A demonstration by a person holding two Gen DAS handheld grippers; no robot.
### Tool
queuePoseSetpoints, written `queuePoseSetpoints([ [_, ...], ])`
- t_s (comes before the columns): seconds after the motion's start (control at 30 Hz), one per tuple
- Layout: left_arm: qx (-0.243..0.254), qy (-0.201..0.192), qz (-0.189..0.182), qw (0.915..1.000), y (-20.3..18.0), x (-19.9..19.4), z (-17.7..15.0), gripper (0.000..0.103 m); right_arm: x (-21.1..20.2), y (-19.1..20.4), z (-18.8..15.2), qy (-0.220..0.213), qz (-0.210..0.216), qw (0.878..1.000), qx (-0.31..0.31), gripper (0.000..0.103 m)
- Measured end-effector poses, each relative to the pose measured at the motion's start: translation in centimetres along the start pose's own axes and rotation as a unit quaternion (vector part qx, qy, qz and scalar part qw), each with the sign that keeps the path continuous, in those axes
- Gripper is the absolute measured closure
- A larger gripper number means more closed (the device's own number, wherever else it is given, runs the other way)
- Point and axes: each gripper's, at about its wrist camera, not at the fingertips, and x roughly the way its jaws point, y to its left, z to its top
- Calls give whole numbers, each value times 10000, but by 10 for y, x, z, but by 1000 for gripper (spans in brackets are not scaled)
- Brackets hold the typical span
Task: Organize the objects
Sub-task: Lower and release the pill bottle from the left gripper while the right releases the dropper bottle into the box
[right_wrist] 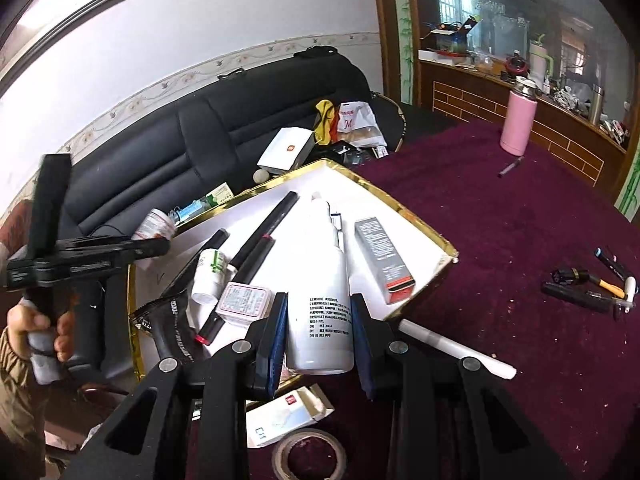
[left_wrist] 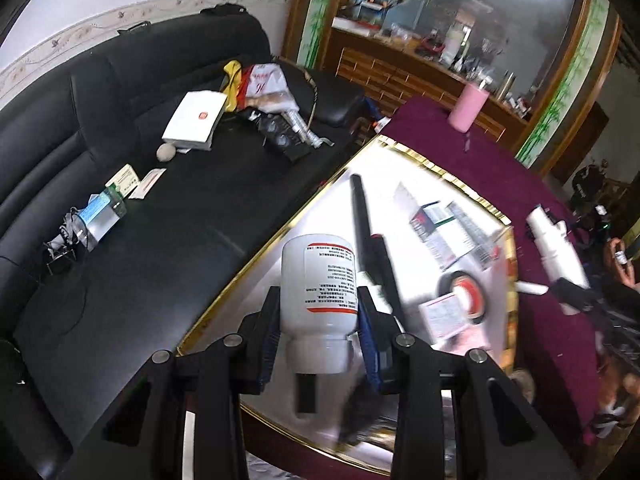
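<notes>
My left gripper (left_wrist: 318, 320) is shut on a white pill bottle (left_wrist: 318, 288) with a red-edged label, its cap end towards the camera, above the near corner of the gold-rimmed white tray (left_wrist: 472, 188). My right gripper (right_wrist: 320, 320) is shut on a tall white spray bottle (right_wrist: 320, 304), its nozzle pointing away over the tray (right_wrist: 404, 210). In the right wrist view the left gripper (right_wrist: 160, 240) and its pill bottle (right_wrist: 154, 224) hang over the tray's left edge, a hand (right_wrist: 36, 328) on the handle. The tray holds black pens (right_wrist: 266, 232), a grey box (right_wrist: 382, 258), a small green-labelled bottle (right_wrist: 210, 272) and a pink-white box (right_wrist: 242, 302).
The tray lies on a maroon tablecloth (right_wrist: 520, 240). On the cloth are a pink flask (right_wrist: 518, 120), a grey marker (right_wrist: 510, 168), a white tube (right_wrist: 456, 348), a tape roll (right_wrist: 308, 456), an open white carton (right_wrist: 288, 416) and several pens (right_wrist: 592, 284). A cluttered black sofa (left_wrist: 160, 240) stands left of the table.
</notes>
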Motion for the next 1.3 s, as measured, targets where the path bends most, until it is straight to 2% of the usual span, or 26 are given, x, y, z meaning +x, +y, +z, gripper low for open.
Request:
queuePoseSetpoints([
  [0.27,29,231,107,9997,10,15,-11,68,8,5,3,104,-19,9999,-45,70],
  [0.57,97,382,143,9991,11,26,-19,68,28,20,15,231,152,9995,-140,70],
  [1.03,194,577,304,9977,7,33,-14,68,97,40,34,630,545,9965,-59,70],
  [1.3,338,644,608,9955,9,29,-14,68,125,35,30,858,460,9952,-4,70],
])
